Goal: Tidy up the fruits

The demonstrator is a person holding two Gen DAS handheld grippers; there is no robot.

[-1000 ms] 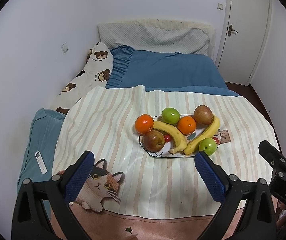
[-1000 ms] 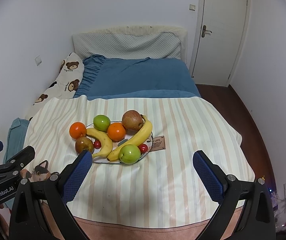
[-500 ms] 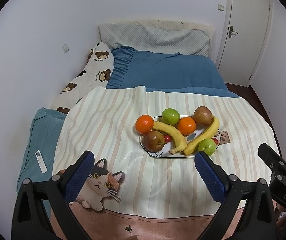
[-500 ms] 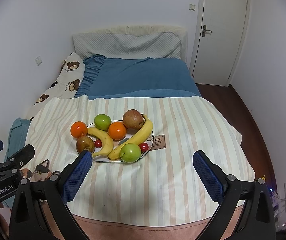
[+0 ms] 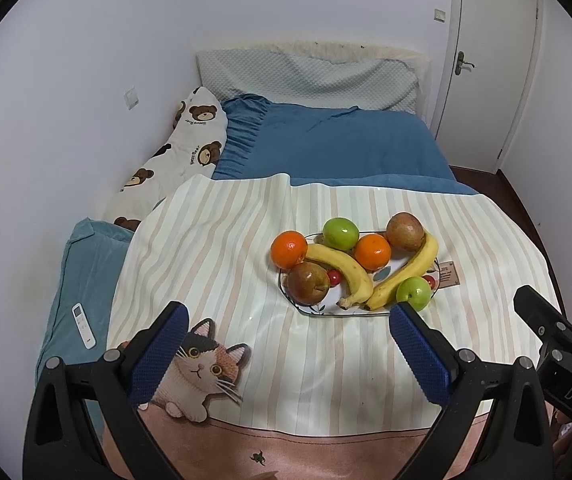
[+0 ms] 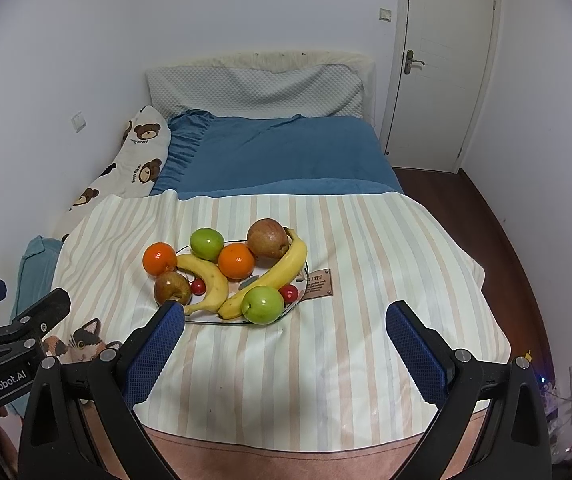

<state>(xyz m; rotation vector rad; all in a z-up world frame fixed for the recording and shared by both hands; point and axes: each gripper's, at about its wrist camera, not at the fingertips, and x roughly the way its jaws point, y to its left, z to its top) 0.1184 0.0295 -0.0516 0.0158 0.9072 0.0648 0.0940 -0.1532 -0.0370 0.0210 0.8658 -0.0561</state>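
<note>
Fruit plate (image 6: 301, 296) lay ahead of both tongs, apart. Right tongs (image 6: 285, 338) nearer, gaping wide, empty; left tongs (image 5: 286, 338) likewise wide, empty.

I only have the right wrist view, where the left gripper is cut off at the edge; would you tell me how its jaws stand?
Observer: The left gripper has its jaws wide open with nothing between them, short of the plate.
Operator: Thank you. Is anything lying on the teal cushion beyond it?
Observer: Yes, a white remote control lies on the teal cushion.
Operator: The right gripper hides the base of the brown pear for me; is it on the plate?
Observer: Yes, the brown pear sits just inside the plate's left rim.
</note>
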